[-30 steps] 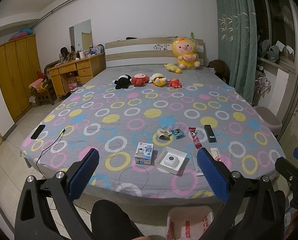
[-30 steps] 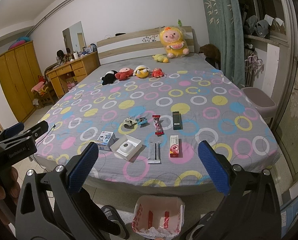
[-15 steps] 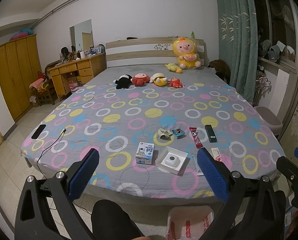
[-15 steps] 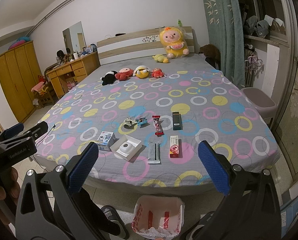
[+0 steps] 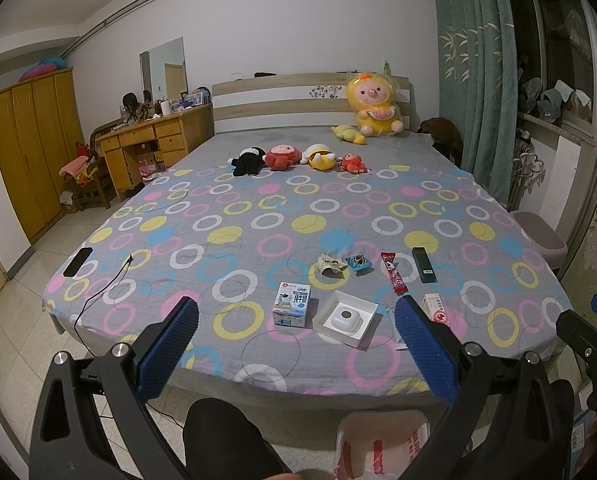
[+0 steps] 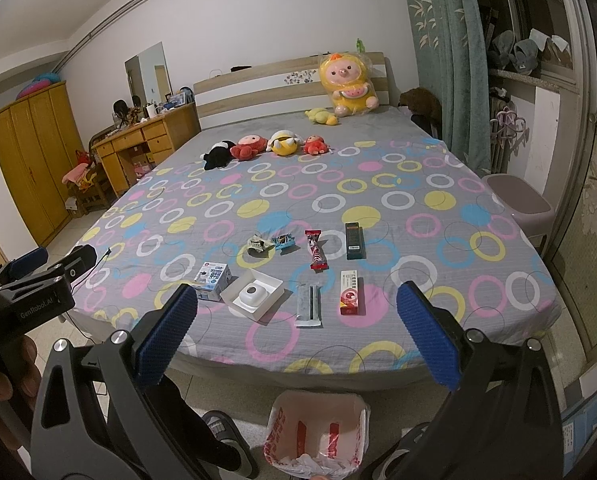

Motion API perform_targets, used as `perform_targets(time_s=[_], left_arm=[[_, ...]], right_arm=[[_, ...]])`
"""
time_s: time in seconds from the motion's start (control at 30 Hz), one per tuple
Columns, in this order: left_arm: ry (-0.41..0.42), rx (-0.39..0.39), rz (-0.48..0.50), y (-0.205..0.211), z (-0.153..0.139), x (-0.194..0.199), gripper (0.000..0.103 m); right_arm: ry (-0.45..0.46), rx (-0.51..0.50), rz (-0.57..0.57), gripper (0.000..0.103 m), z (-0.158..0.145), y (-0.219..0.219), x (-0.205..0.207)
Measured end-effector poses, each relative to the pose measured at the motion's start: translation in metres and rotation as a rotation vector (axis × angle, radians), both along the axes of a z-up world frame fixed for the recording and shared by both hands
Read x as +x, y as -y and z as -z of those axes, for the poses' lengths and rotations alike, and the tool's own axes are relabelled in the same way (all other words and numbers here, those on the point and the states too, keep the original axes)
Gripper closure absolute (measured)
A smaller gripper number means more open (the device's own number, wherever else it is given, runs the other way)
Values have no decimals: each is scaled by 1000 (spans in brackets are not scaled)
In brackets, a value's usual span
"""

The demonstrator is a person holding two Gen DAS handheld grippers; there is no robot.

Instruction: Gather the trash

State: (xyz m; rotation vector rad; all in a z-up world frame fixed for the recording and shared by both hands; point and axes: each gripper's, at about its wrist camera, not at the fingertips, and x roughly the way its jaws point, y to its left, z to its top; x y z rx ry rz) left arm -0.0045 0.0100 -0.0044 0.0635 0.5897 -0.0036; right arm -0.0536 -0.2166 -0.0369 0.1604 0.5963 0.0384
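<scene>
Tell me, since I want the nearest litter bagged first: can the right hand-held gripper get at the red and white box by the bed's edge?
Probably yes. The right hand-held gripper is open and empty, and the red and white box lies flat near the bed's edge, apart from the grey wrapper, nothing between.

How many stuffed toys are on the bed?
6. Four sit in a row mid-bed: black, red, yellow, small red. A big yellow one leans on the headboard, a small yellow one beside it. None seems hidden.
</scene>
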Motion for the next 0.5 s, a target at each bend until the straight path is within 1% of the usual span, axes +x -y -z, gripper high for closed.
perform_targets(time_s=[0.1,0.13,0.4,0.5], left_arm=[[-1,-2,0,-2,1,-1,7],[-1,-2,0,-10,6,2,7],[-2,1,-1,-6,4,2,7],[-4,3,-2,-21,17,-5,7]], right_arm=[[0,2,0,5,-1,0,0],[0,2,1,5,0,0,0],[0,3,3,5,2,2,0],[7,9,11,5,6,4,-1]])
